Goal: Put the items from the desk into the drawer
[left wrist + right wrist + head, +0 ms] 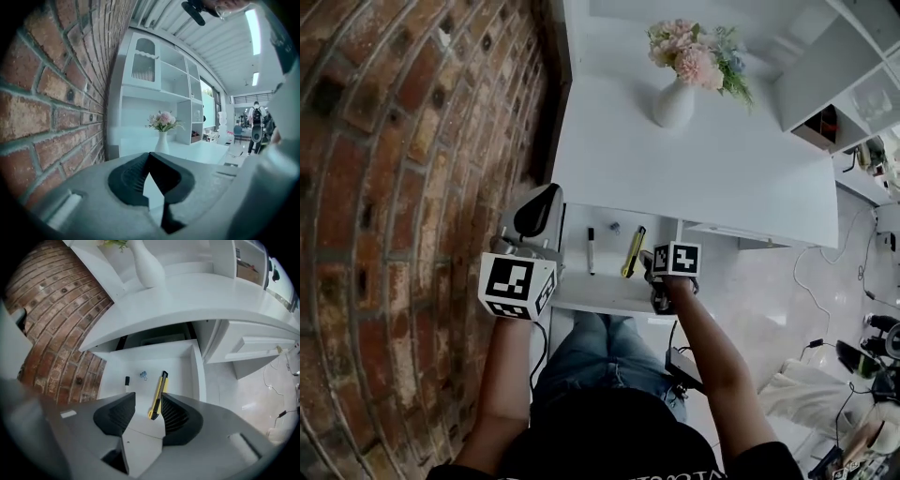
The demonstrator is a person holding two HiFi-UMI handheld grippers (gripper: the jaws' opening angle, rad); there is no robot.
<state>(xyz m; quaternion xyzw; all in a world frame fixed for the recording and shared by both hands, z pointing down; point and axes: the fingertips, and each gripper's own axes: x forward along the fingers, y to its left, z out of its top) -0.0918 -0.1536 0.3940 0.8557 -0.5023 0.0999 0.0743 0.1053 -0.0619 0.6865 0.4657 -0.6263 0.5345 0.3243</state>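
1. The yellow utility knife (633, 252), black-capped white marker pen (591, 250) and small blue binder clip (143, 375) lie inside the open white drawer (600, 298). I judge loading done, since the white desk (712, 169) above the drawer carries only a white vase of flowers (674, 103).
2. My right gripper (149, 401) hovers over the drawer's front, tipped down at the knife, jaws apart and empty.
3. My left gripper (150, 157), left of the drawer, aims level, jaws together on nothing.
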